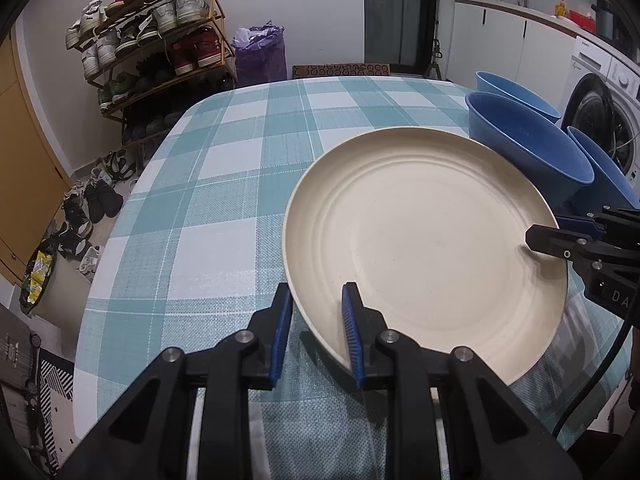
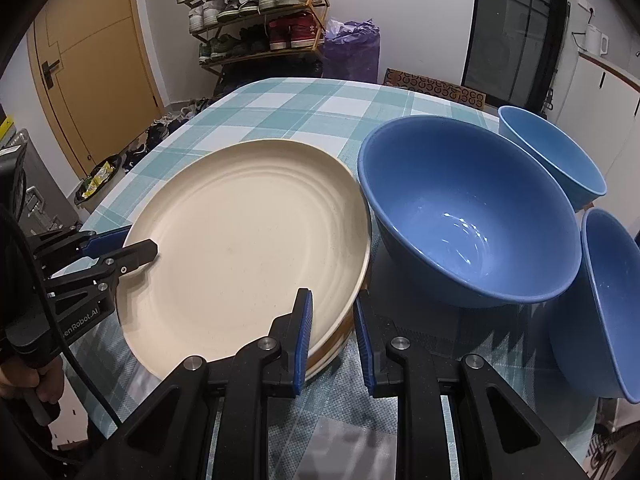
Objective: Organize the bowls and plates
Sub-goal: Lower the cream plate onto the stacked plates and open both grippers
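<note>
Right wrist view: two tools clamp one cream plate beside three empty blue bowls

Largest on the checked tabletop (image 2: 280,100) is the cream plate (image 2: 248,248), round and so without a long axis, its face turned up and its near edge lifted a little. It carries nothing. Under its right rim a brown-edged layer shows, seen only from the right wrist; the left wrist view shows no such layer.

Next comes the big blue bowl (image 2: 468,216), upright, mouth up, empty, its rim just beside the plate's right edge. Two smaller blue bowls, one behind (image 2: 556,152) and one at the right (image 2: 612,304), lean outward and are also empty; only the right wrist view shows their insides.

The right tool (image 2: 332,320) is closed on the plate's near right rim, one pad on top and one outside. The left tool (image 1: 316,312) likewise grips the plate's near left rim. A hand (image 2: 36,384) holding the left tool appears only in the right wrist view.
</note>
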### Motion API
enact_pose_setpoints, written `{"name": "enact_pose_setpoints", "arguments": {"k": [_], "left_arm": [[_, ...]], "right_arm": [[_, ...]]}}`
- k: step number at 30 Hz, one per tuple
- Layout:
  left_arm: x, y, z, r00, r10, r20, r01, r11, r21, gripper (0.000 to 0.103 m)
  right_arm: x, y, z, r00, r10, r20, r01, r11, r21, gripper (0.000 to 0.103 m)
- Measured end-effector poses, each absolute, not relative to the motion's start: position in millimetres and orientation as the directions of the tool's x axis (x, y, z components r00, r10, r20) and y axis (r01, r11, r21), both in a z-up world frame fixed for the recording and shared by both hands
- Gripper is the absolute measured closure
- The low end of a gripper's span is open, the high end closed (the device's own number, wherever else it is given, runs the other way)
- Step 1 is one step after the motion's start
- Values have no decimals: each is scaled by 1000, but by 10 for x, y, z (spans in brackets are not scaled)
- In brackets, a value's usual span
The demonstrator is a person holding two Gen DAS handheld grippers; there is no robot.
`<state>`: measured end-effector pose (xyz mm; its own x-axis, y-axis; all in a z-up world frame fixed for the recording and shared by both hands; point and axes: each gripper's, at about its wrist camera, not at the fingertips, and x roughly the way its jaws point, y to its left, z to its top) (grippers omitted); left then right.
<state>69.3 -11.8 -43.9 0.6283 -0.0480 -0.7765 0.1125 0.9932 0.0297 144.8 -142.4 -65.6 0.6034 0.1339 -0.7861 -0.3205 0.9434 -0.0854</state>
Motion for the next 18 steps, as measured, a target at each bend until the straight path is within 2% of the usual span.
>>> {"name": "enact_pose_setpoints", "arguments": {"k": [18], "left_arm": [[762, -252, -476, 610, 41, -791, 117, 983, 141, 80]], "right_arm": [[1322, -1364, -726, 654, 78, -753, -237, 966, -106, 81]]}}
